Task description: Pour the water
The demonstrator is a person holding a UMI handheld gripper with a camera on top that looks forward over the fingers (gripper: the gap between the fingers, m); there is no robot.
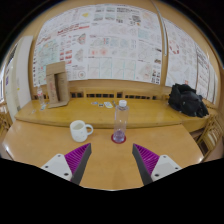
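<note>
In the gripper view, the claw (112, 165) was spread wide and held nothing. Its two purple pads (77, 157) pointed forward over the wooden desk (100, 165). A clear water bottle (121, 121) with a blue cap stood upright on the desk, just ahead of the claw and between the lines of its two fingers. A white mug (80, 130) sat on the desk near the bottle, off to its left side. Farther back, a black bag (186, 98) lay on a bench. Paper posters (100, 45) covered the wall behind.
</note>
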